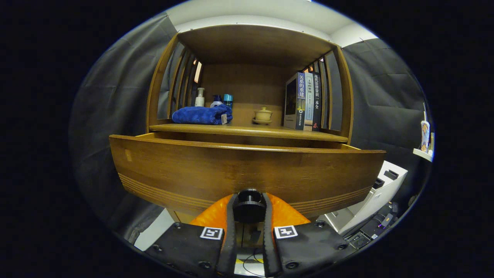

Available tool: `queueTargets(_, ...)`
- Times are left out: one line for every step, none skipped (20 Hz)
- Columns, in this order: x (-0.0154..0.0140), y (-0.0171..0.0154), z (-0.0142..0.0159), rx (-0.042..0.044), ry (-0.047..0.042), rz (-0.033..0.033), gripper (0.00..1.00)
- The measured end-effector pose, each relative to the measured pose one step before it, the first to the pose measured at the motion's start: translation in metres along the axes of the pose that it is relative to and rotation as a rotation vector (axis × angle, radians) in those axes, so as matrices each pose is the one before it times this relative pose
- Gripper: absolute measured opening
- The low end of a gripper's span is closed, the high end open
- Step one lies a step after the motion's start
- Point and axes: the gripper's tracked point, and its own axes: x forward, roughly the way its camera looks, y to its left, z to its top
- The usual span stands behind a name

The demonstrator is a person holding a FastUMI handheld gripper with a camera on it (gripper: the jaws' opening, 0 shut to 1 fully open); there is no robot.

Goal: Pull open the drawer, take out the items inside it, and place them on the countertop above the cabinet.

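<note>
Tool [249,206] clamps knob [249,204]; drawer [247,173] juts past countertop [247,131].

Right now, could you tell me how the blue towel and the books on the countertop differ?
The blue towel lies folded and low at the countertop's left; the books stand upright and tall at its right. The towel looks soft and plain blue, the books stiff with printed spines. Both rest on the countertop, beyond the drawer, whose black knob the fingers press.
</note>
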Motion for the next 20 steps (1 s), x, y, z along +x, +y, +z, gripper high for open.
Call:
queueTargets(-0.00368, 0.00094, -0.00036, 0.00113, -0.00045, 0.00101, 0.35)
queueTargets(-0.00486, -0.00013, -0.00074, 0.00235, 0.00368, 0.00132, 0.35)
queueTargets(-0.00545, -0.00014, -0.00061, 0.00144, 0.00062, 0.00222, 0.35)
queueTargets(-0.00639, -0.00002, -0.00252, -0.00314, 0.00709, 0.00109, 0.35)
queueTargets(-0.00483, 0.00042, 0.00032, 0.00552, -0.00066, 0.00082, 0.35)
queueTargets(-0.00640, 0.00035, -0.00107, 0.00858, -0.00087, -0.00234, 0.35)
queueTargets(-0.00830, -0.00067, -0.00158, 0.00761, 0.00223, -0.00325, 0.35)
queueTargets(-0.00575, 0.00057, -0.00121, 0.00451, 0.00262, -0.00303, 0.35)
queueTargets(-0.00400, 0.00040, -0.00042, -0.00026, 0.00350, -0.00092, 0.35)
queueTargets(-0.00347, 0.00004, -0.00096, -0.00591, 0.00508, -0.00164, 0.35)
queueTargets(-0.00262, 0.00052, -0.00073, -0.00528, 0.00245, 0.00109, 0.35)
queueTargets(-0.00265, 0.00047, -0.00082, -0.00119, 0.00212, 0.00166, 0.35)
queueTargets(-0.00212, -0.00050, -0.00082, 0.00134, 0.00386, 0.00031, 0.35)
queueTargets(-0.00228, 0.00007, -0.00172, 0.00165, 0.00445, -0.00194, 0.35)
queueTargets(-0.00161, -0.00044, -0.00219, 0.00240, 0.00574, -0.00263, 0.35)
queueTargets(-0.00165, 0.00103, -0.00250, -0.00446, 0.00554, 0.00108, 0.35)
queueTargets(-0.00113, 0.00112, -0.00263, -0.01114, 0.00478, 0.00046, 0.35)
queueTargets(0.00068, -0.00035, -0.00228, -0.01077, 0.00325, 0.00149, 0.35)
queueTargets(-0.00014, -0.00032, -0.00499, 0.00190, 0.01019, -0.00053, 0.35)
queueTargets(-0.00156, -0.00103, 0.00317, 0.01255, -0.01689, -0.00187, 0.35)
